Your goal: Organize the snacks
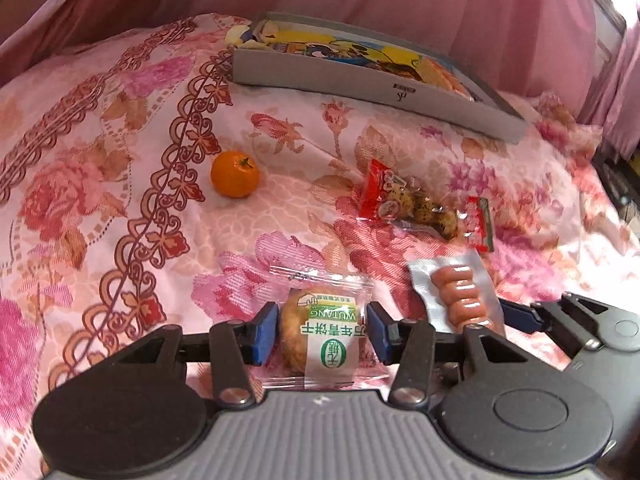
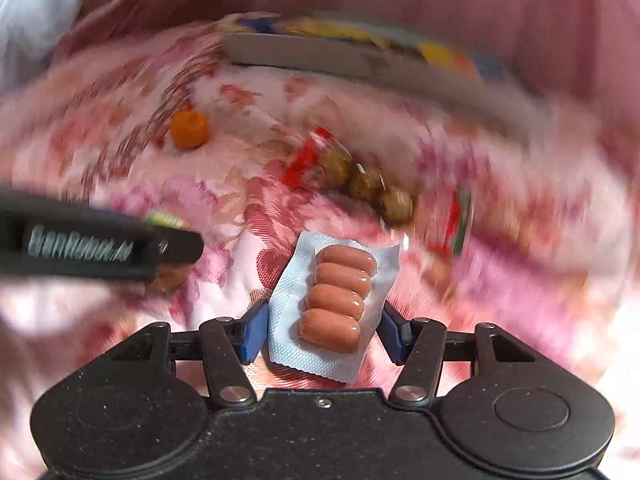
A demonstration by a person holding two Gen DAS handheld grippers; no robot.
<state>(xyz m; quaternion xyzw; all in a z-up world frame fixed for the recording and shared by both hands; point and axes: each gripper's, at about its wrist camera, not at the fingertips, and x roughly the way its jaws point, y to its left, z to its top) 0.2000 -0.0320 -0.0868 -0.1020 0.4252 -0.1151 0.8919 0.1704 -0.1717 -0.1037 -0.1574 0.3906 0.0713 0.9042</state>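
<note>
Bedspread (image 1: 120,128) in soft pink floral cloth carries everything, and places here are told from the grey cardboard box (image 1: 360,80) at its far edge. Nearer than the box's left end sits a round, glossy orange (image 1: 235,174). Nearer still, the left claw (image 1: 325,326) has its blue pads partly closed against the sides of a crinkly clear-wrapped round biscuit (image 1: 320,328). Below the box's middle lies a clear packet of speckled eggs (image 1: 420,208) with red ends. The right claw (image 2: 322,330) pinches a dimpled, silvery pack of four smooth sausages (image 2: 336,304), blue pads on both its edges.
</note>
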